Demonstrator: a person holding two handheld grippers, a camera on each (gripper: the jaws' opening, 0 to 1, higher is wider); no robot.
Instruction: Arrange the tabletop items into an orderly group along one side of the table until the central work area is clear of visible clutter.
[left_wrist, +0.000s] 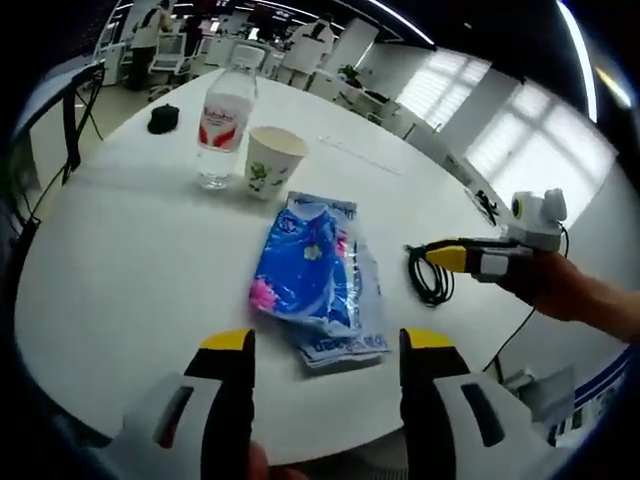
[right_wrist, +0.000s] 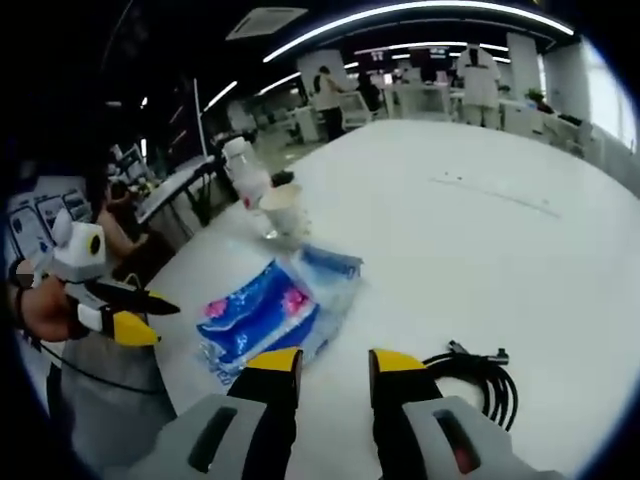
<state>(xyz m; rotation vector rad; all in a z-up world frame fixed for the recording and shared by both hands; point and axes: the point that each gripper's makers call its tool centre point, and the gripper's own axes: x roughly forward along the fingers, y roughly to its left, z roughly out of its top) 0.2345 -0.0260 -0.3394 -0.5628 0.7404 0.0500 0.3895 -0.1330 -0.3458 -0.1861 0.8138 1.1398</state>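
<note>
The blue packet (left_wrist: 315, 270) lies mid-counter, long axis running away from the left gripper (left_wrist: 325, 345), whose empty jaws gape just short of it; the right gripper (right_wrist: 334, 362), jaws narrowly parted and empty, sits beside the black cable (right_wrist: 475, 375).

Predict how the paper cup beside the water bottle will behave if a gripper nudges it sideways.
The paper cup stands upright and looks thin-walled, so it is probably light and may tip. Its rim could crumple under a firm squeeze. The water bottle stands close beside it, so a push that way may knock both.
</note>
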